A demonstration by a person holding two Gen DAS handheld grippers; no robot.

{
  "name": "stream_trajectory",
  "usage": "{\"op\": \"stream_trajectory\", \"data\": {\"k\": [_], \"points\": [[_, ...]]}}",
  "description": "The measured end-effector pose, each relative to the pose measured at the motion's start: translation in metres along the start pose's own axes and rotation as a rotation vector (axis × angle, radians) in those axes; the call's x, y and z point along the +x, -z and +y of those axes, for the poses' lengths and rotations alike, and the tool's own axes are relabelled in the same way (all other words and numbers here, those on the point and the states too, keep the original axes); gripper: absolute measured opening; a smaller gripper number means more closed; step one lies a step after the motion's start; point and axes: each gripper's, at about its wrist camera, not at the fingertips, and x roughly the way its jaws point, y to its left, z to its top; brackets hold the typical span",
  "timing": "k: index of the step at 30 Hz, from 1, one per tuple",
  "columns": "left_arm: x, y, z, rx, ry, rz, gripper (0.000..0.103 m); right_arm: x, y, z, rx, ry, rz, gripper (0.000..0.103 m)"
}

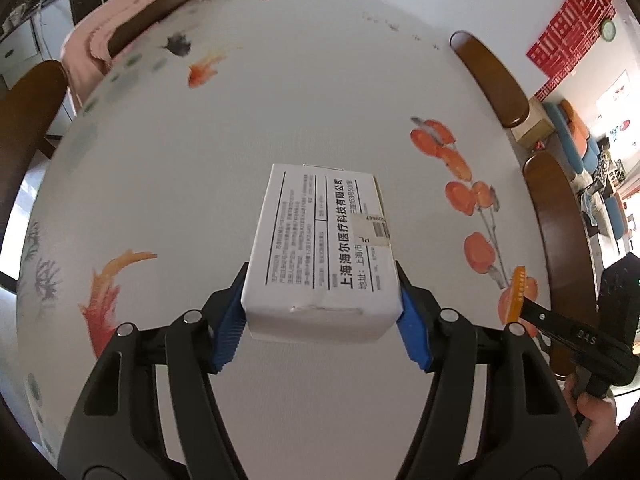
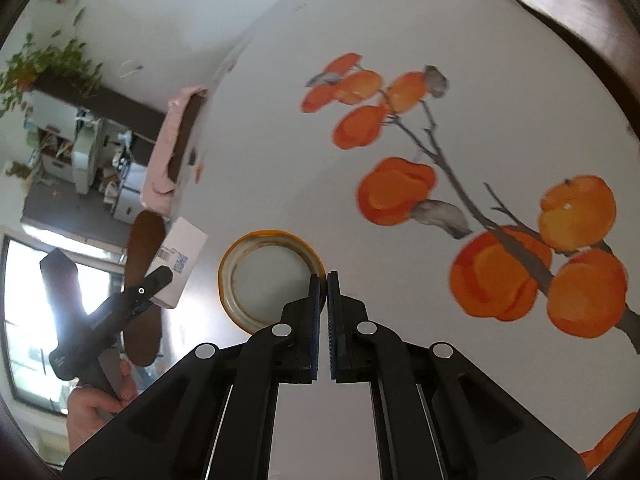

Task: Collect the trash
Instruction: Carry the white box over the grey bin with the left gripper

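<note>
My left gripper (image 1: 321, 292) is shut on a white cardboard box (image 1: 324, 240) with black Chinese print and a barcode label, and holds it above the round table (image 1: 240, 140). The box also shows in the right wrist view (image 2: 180, 260), with the left gripper (image 2: 160, 276) on it. My right gripper (image 2: 323, 280) is shut on the rim of an amber tape roll (image 2: 268, 280), which hangs to the left of the fingers above the table. In the left wrist view the tape roll (image 1: 516, 294) shows edge-on at the tip of the right gripper (image 1: 532, 308).
The table cloth (image 2: 280, 160) is white with printed orange persimmons (image 2: 396, 190) and goldfish (image 1: 202, 70). Dark wooden chairs (image 1: 490, 76) stand around the table. A pink cloth (image 1: 132, 16) drapes over one chair at the far left.
</note>
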Motion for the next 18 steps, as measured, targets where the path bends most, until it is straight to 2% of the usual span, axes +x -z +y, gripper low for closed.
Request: {"op": "stream_trajectory", "data": {"k": [11,18], "points": [[-0.062,0.026,0.018,-0.065,-0.051,-0.115,0.062,0.005,0.003,0.043,-0.114,-0.104,0.045,0.004],[-0.102,0.06,0.051,-0.189,-0.113,-0.178,0.062,0.029,0.016,0.085,-0.23,-0.18,0.141,0.004]]}}
